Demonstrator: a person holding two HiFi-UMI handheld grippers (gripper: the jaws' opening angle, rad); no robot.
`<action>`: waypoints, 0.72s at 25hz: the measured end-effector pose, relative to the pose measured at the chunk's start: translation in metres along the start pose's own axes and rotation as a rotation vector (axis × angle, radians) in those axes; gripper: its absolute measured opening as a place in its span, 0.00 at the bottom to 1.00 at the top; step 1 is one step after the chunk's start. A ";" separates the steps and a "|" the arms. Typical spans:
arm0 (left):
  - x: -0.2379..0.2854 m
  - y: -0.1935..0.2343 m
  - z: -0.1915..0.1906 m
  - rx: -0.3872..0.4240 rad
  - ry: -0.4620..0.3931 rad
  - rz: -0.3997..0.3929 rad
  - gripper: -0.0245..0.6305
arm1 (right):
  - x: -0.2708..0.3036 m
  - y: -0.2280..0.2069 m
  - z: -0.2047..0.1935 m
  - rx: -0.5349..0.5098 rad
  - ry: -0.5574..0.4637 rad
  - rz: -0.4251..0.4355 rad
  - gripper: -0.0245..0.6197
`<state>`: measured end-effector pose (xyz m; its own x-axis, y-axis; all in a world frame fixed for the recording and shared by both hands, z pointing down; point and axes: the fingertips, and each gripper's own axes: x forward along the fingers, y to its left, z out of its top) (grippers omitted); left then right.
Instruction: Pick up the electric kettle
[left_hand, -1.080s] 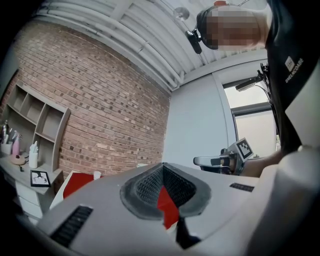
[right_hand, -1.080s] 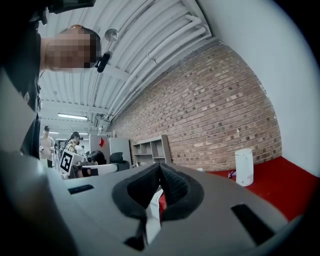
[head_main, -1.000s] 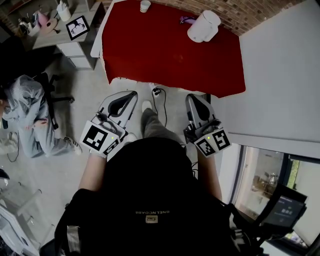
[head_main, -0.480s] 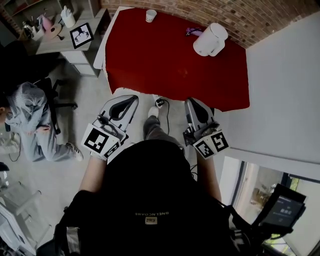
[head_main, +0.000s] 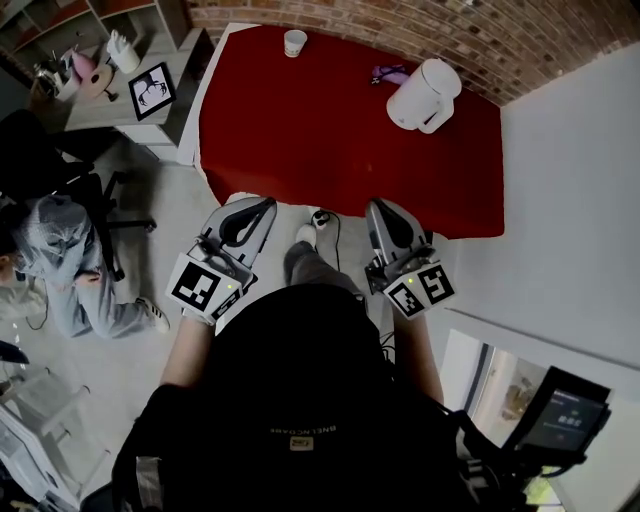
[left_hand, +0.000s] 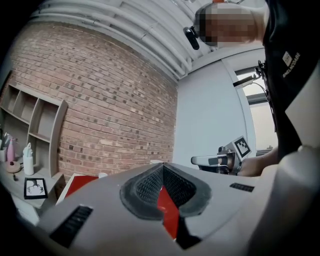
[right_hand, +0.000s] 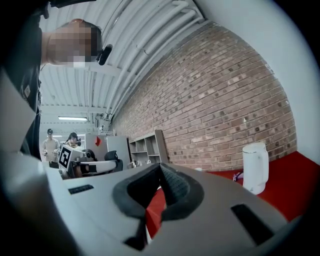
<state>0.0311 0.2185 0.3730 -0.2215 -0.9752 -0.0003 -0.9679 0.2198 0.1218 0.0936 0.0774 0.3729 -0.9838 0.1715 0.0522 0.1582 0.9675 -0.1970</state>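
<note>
— Closer to the tabletop (head_main: 300, 140) the left hand-held gripper (head_main: 264, 206) and right hand-held gripper (head_main: 378, 207) have been brought, both clenched, empty.
— The electric kettle (head_main: 424, 93) is seen far right on it: rigid, smooth, maybe water-heavy, best taken by the handle (right_hand: 265, 170)

A red-covered worktop (head_main: 320, 140) stands against a brick wall (head_main: 420, 25), with a plain white wall (head_main: 570, 200) on its right. The floor (head_main: 160, 210) is grey. An open shelf unit (left_hand: 37, 125) and a black office chair (head_main: 55, 165) stand left.
</note>
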 end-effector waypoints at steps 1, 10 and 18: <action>0.006 0.003 0.000 -0.003 0.002 0.002 0.04 | 0.004 -0.006 0.000 0.004 0.003 0.002 0.04; 0.060 0.038 -0.006 -0.028 0.047 0.040 0.04 | 0.045 -0.066 0.000 0.046 0.020 0.026 0.04; 0.114 0.067 0.003 -0.020 0.062 0.079 0.04 | 0.083 -0.119 0.010 0.071 0.041 0.066 0.04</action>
<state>-0.0589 0.1219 0.3785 -0.2884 -0.9548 0.0714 -0.9452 0.2958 0.1384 -0.0075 -0.0260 0.3905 -0.9668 0.2436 0.0767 0.2150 0.9384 -0.2704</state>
